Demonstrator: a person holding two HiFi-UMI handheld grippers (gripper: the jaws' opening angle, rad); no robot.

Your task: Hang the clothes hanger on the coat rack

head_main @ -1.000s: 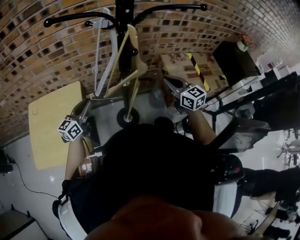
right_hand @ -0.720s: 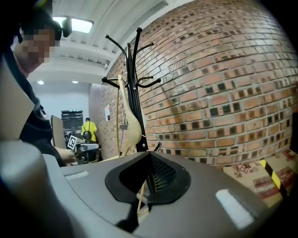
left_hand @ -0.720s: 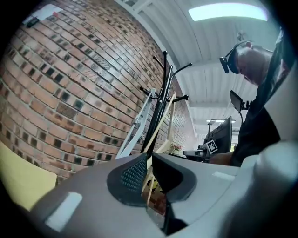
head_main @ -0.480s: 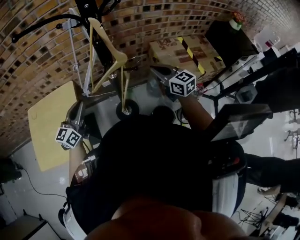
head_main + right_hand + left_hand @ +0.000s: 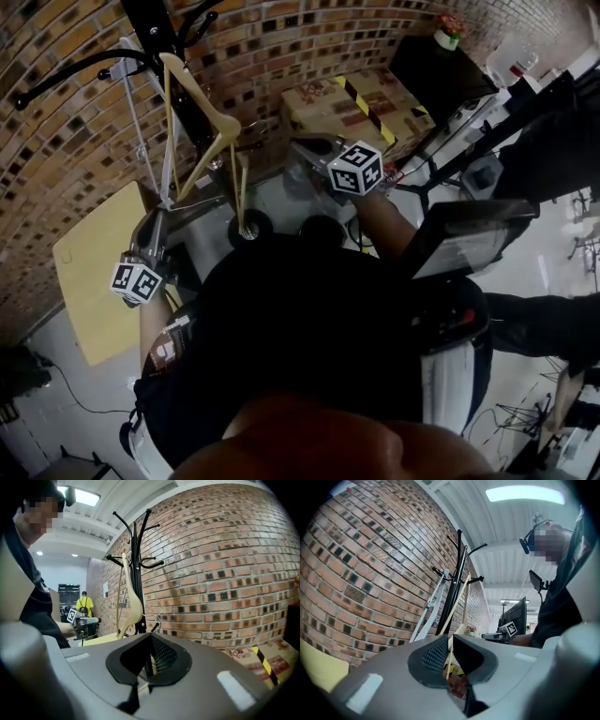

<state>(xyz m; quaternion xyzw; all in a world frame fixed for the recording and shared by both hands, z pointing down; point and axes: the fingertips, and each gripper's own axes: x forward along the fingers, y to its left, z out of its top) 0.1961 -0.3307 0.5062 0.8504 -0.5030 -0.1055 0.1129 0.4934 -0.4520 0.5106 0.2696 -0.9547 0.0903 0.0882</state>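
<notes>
The black coat rack (image 5: 150, 23) stands at the upper left against the brick wall. A cream wooden hanger (image 5: 211, 141) hangs by its hook from one of its arms, beside a white hanger (image 5: 145, 122). My left gripper (image 5: 167, 208) is just below the hangers' lower left ends, jaws shut with nothing pressed between them. The wooden hanger (image 5: 465, 602) shows past its tips (image 5: 450, 638). My right gripper (image 5: 295, 145) is right of the hanger and apart from it, jaws together. From there the hanger (image 5: 133, 597) hangs on the rack (image 5: 136, 550), beyond the tips (image 5: 150, 637).
A yellow table (image 5: 94, 272) stands left of the rack, whose wheeled base (image 5: 248, 228) is on the floor. A cardboard box with black-yellow tape (image 5: 356, 98) lies by the brick wall (image 5: 281, 37). A desk with a screen (image 5: 469, 244) fills the right. A person in yellow (image 5: 84, 604) stands far off.
The head view has swung, so rack and hangers sit further left. The wooden hanger, earlier tilted against the pole between both grippers, now hangs upright. The right gripper is further from it.
</notes>
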